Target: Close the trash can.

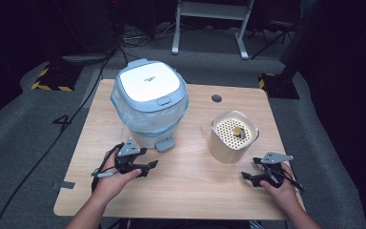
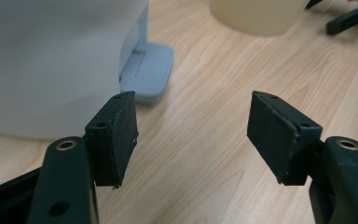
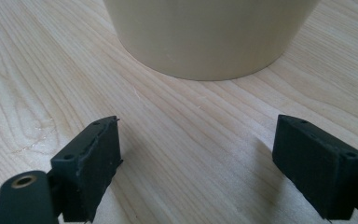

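Note:
A white pedal bin with a pale blue lid rim and a clear liner bag stands at the table's back left, its lid down. Its pedal faces the front. To its right stands a cream container with a perforated top and a small yellowish piece on it. My left gripper rests open just in front of the bin, pointing right. In the left gripper view the jaws are wide apart over bare wood, with the pedal ahead. My right gripper is open, and the cream container stands just beyond its jaws.
The wooden table has a dark cable hole near its back edge and a strip of grey tape at the front left corner. A black cable runs over the grey floor at the left. White stand legs are behind the table.

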The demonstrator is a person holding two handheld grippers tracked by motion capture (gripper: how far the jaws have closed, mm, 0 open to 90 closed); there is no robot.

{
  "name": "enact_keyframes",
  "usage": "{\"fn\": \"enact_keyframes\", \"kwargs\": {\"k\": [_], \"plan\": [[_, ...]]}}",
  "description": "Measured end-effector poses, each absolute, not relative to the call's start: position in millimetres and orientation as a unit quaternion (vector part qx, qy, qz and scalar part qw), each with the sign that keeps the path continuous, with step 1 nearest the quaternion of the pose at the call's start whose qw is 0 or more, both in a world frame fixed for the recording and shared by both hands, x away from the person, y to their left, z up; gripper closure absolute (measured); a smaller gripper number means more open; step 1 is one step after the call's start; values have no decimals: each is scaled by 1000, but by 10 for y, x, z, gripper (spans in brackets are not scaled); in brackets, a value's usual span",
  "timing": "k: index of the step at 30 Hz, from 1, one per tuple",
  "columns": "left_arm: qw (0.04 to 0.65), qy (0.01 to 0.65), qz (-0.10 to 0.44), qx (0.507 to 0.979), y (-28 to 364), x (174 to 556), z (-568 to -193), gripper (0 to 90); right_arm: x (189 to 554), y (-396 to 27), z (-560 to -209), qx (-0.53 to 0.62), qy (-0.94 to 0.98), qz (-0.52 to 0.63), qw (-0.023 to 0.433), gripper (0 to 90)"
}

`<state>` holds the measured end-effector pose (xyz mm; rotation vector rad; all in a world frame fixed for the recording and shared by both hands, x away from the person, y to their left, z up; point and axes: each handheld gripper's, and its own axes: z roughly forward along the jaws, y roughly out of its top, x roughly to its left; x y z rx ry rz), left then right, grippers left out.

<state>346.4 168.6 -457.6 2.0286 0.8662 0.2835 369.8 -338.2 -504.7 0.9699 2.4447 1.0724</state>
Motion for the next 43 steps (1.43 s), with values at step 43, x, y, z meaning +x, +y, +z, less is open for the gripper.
{"fn": "enact_keyframes", "kwargs": {"k": [43], "plan": [[342, 378, 138, 849, 1705, 3439, -5045, 123, 3698, -3382, -5047, 337, 851, 373, 150, 153]]}}
